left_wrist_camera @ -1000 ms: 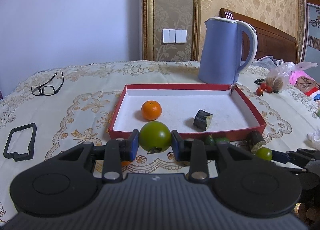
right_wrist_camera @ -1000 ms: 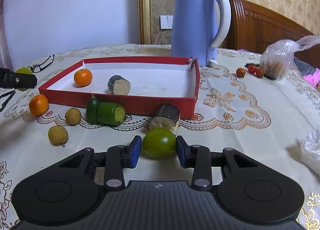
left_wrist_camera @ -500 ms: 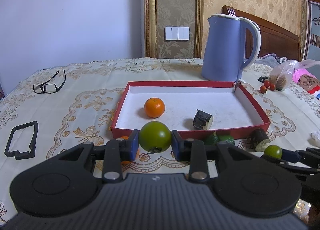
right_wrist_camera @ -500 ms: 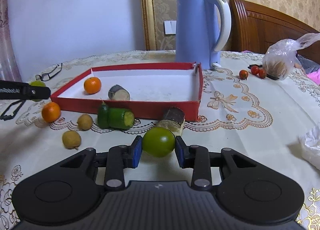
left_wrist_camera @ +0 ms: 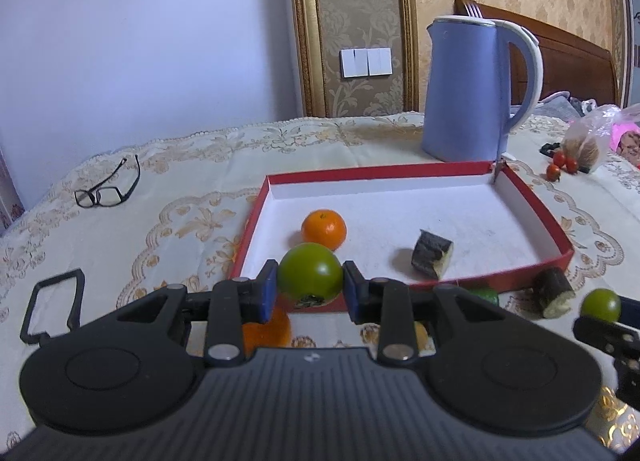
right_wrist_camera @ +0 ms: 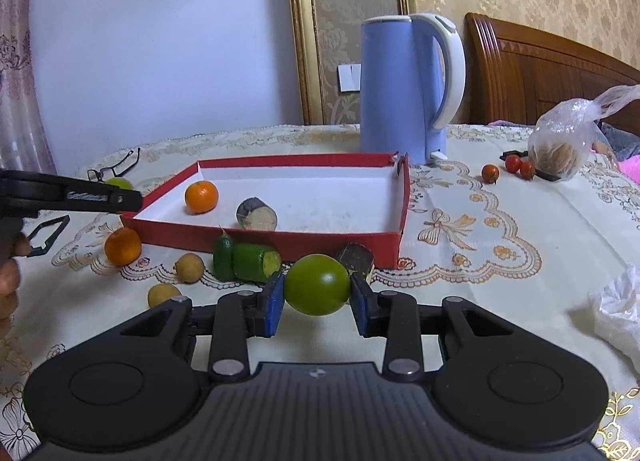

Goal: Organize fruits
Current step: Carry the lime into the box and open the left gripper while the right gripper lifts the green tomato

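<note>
Carrying two green fruits toward the red tray, one per gripper, presumably so both can be dropped inside in a single trip. Left gripper nearly closed, blue pads pressed on either side of a dark green fruit, stem end facing down. Right gripper likewise nearly closed, pinching a lighter green fruit across its widest part, held clear of the tablecloth. Gripped across the middle and squarely between the pads in both cases, likely to keep a round, smooth skin from slipping out.

Hanging just at the tray's near wall in the left wrist view, with an orange and a dark-skinned cut piece already lying on the white floor beyond. Sitting in front of the tray's near wall in the right wrist view, short of it, just beside another dark cut piece on the cloth. Left outside: a second orange, two small tan fruits, and a cut green piece. Judged mid-task, most of the sorting not yet done.
</note>
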